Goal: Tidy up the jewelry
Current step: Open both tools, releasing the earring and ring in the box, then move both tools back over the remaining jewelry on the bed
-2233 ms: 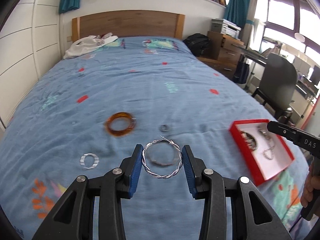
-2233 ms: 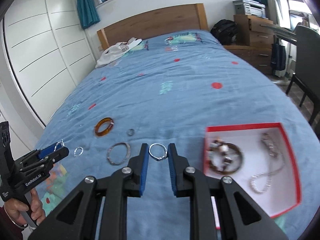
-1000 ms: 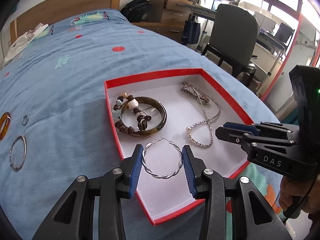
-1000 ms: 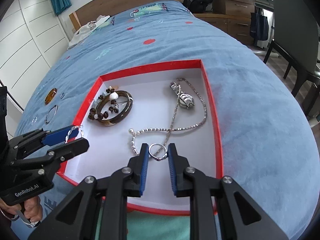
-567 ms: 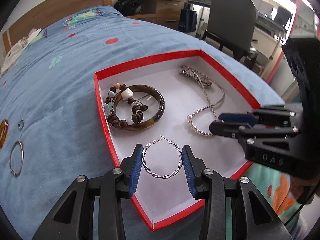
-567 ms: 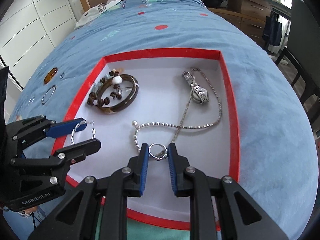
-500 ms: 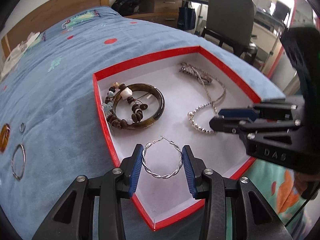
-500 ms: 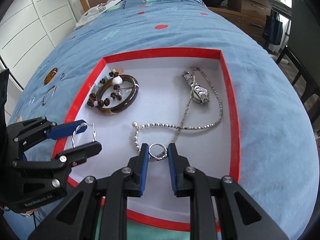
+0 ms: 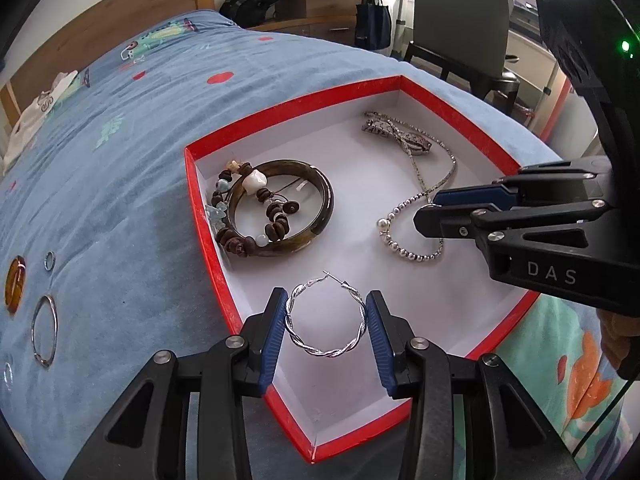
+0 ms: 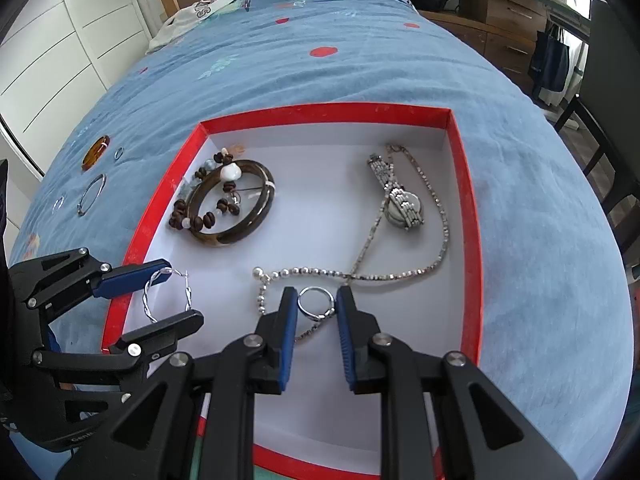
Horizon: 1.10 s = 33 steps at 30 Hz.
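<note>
My left gripper [image 9: 325, 292] is shut on a twisted silver hoop earring [image 9: 328, 354], held over the near left part of the red box [image 9: 208, 248]. Seen from the right wrist, that gripper [image 10: 182, 292] and its hoop [image 10: 148, 300] hang above the box's left rim. My right gripper [image 10: 317, 289] is shut on a small silver ring [image 10: 320, 315], just above the beaded chain [image 10: 304, 271] on the box's white floor. In the left wrist view the right gripper [image 9: 428, 206] reaches in from the right, over the chain. A dark bangle [image 9: 324, 200] with a beaded bracelet and a watch [image 10: 402, 208] also lie in the box.
On the blue bedspread left of the box lie an amber bangle [image 9: 14, 284], a thin silver bangle [image 9: 44, 328] and a small ring [image 9: 49, 260]. The bed's edge runs close behind the box on the right. A chair [image 9: 460, 20] and drawers stand beyond it.
Both grippers have come from above the bedspread to over the red box, each still holding its piece. Over the last second they drew closer together above the box floor.
</note>
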Tool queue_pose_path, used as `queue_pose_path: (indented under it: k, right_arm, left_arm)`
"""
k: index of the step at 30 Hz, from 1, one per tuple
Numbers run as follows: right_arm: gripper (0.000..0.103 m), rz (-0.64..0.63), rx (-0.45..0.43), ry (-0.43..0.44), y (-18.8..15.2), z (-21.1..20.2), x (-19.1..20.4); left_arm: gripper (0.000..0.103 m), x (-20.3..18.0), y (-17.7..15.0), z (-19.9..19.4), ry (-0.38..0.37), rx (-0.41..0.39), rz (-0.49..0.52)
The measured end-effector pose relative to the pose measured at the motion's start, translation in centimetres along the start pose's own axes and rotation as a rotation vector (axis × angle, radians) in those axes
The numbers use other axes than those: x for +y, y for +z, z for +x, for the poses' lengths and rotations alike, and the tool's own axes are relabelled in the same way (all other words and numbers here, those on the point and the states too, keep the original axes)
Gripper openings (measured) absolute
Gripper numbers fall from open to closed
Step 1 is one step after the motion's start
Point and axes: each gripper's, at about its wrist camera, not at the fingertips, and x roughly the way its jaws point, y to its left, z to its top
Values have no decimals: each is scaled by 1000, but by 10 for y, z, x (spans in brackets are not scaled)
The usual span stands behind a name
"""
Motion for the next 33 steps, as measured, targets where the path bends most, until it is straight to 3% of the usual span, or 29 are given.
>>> queue_pose_path:
  k: [13, 16, 18, 33]
  right_arm:
    - [20, 27, 7, -35, 6, -15, -6]
    - [20, 38, -9, -46, 5, -28, -11]
    - [20, 45, -18, -48, 5, -35, -13]
    - [20, 114, -181, -47, -6, -142, 5]
  left_arm:
    - [48, -1, 7, -3, -16, 23, -18]
    - [51, -3, 7, -11, -7, 15, -12]
    - [59, -4, 6, -18, 8, 5, -9]
    - [71, 9, -7, -125, 50, -119, -94]
